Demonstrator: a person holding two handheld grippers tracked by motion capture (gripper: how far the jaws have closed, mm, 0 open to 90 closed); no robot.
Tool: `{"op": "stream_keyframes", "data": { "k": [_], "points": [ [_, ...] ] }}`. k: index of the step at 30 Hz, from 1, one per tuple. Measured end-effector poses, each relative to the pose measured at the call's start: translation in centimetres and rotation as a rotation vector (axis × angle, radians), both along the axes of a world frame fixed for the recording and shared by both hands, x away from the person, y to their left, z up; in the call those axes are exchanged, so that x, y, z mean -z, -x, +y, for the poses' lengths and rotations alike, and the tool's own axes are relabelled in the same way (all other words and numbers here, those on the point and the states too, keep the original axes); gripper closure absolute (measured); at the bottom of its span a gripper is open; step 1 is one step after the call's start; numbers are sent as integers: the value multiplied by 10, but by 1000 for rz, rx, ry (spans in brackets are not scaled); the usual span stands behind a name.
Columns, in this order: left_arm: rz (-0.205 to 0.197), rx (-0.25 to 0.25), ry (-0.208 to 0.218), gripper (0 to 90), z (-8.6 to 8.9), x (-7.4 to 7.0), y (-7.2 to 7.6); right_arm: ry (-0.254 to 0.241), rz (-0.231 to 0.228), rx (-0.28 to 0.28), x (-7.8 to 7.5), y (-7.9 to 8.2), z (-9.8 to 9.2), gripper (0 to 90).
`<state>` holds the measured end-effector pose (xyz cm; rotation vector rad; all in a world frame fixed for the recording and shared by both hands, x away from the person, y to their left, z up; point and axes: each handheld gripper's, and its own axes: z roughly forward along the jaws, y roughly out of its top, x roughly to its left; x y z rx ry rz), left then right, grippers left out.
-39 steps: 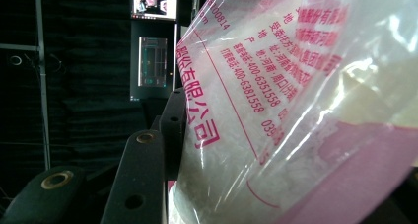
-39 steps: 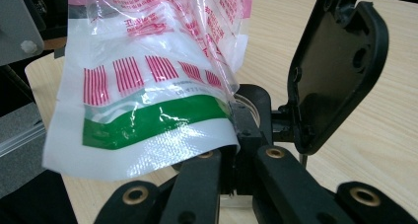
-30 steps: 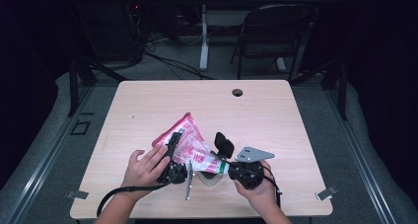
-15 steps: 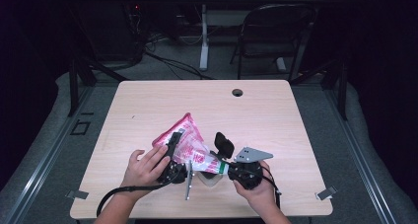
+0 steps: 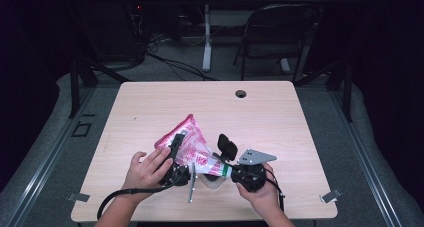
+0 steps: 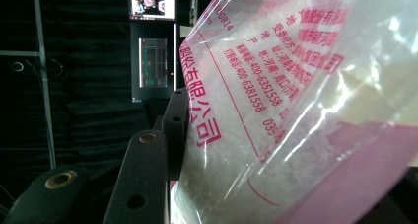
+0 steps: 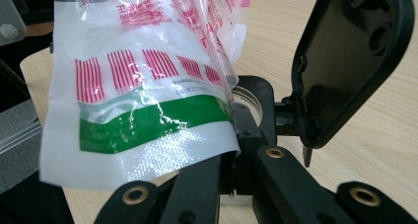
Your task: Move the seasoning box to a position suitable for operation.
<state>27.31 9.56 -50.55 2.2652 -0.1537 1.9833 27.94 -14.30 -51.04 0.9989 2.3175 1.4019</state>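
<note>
A pink and white plastic bag (image 5: 190,143) of white grains hangs tilted over the front of the table (image 5: 280,117), between my two grippers. My left gripper (image 5: 184,149) grips its pink body; in the left gripper view the bag (image 6: 296,110) presses flat against one black finger (image 6: 175,130) and hides the other. The bag's green-banded end (image 7: 148,120) reaches into my right gripper (image 5: 220,164). Its jaws stand wide apart, and one black pad (image 7: 352,61) is well clear of the plastic.
A round cable hole (image 5: 241,93) sits near the table's far edge. Behind the table are a dark chair (image 5: 280,32) and a white desk leg (image 5: 206,37). Both hands work close to the front edge of the wooden top.
</note>
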Motion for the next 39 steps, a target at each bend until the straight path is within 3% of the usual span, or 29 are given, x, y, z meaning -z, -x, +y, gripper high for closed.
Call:
{"op": "stream_keyframes", "data": {
  "k": [16,39],
  "points": [
    [34,2,-45,622,-3,-8,-3,-6,3,-1,-1,0,-1,900],
    [27,15,-107,625,-5,-14,-3,-10,10,-3,0,-1,-1,900]
  ]
}}
